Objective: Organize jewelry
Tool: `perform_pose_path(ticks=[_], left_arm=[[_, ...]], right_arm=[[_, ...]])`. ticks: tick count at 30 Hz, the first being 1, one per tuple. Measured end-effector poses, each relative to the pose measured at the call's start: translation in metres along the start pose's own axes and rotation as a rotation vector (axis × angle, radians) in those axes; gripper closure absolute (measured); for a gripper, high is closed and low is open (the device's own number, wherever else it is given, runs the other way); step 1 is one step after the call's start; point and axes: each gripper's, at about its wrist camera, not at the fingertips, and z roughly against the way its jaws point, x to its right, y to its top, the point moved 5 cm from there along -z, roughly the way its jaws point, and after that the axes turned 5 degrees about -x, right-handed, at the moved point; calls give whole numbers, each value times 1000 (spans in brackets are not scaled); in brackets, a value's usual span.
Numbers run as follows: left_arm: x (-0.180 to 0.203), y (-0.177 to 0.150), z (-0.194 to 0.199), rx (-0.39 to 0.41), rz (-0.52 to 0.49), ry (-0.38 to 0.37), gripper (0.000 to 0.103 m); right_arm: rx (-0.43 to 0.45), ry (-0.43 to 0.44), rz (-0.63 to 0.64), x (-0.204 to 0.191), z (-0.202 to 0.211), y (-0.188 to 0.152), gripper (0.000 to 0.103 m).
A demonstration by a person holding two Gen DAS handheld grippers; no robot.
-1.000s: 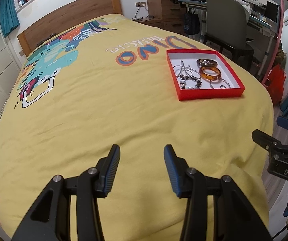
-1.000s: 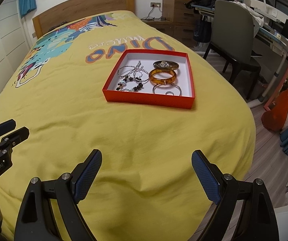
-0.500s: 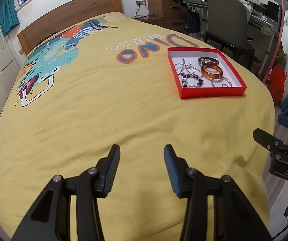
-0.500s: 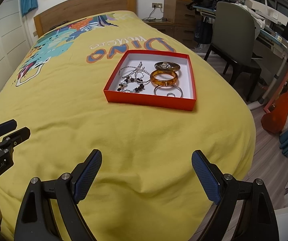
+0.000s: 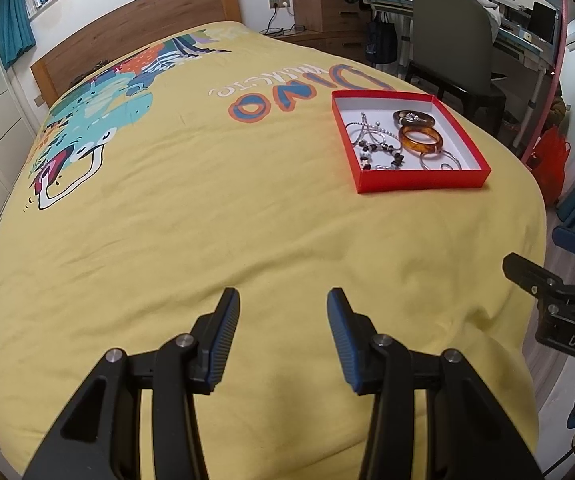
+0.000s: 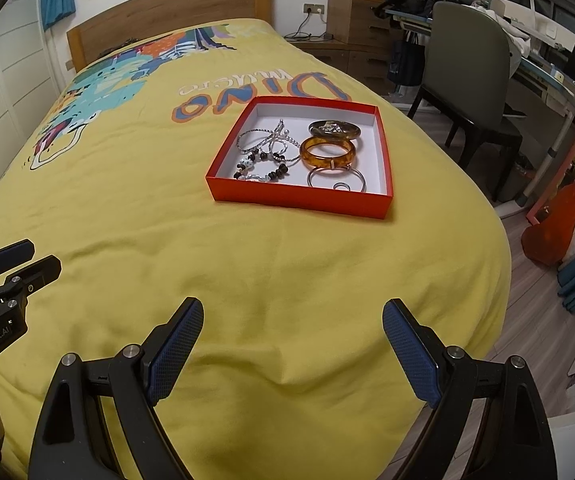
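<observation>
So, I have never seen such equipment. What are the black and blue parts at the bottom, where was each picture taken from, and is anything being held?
They are hand-held tongs; a person carries one pair in each hand, with a camera looking along its fingers. One picture is from the left tongs, the other from the right tongs. Both stand open and hold nothing. On the yellow bedspread lies a red box with an amber bangle, beaded bracelets and thin silver rings.
</observation>
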Motion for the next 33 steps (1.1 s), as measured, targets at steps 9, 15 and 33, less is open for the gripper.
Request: perform_pose_path(ticks=[9,15,33], left_arm=[[0,0,0,1,0,-2,60],[2,0,0,1,-3,-4,60],[6,1,3,0,-4,-7,59]], right_arm=[[0,-2,4,-1,0,0,13],[1,-5,5,-2,0,0,13],[2,-8,3,-1,3,0,13]])
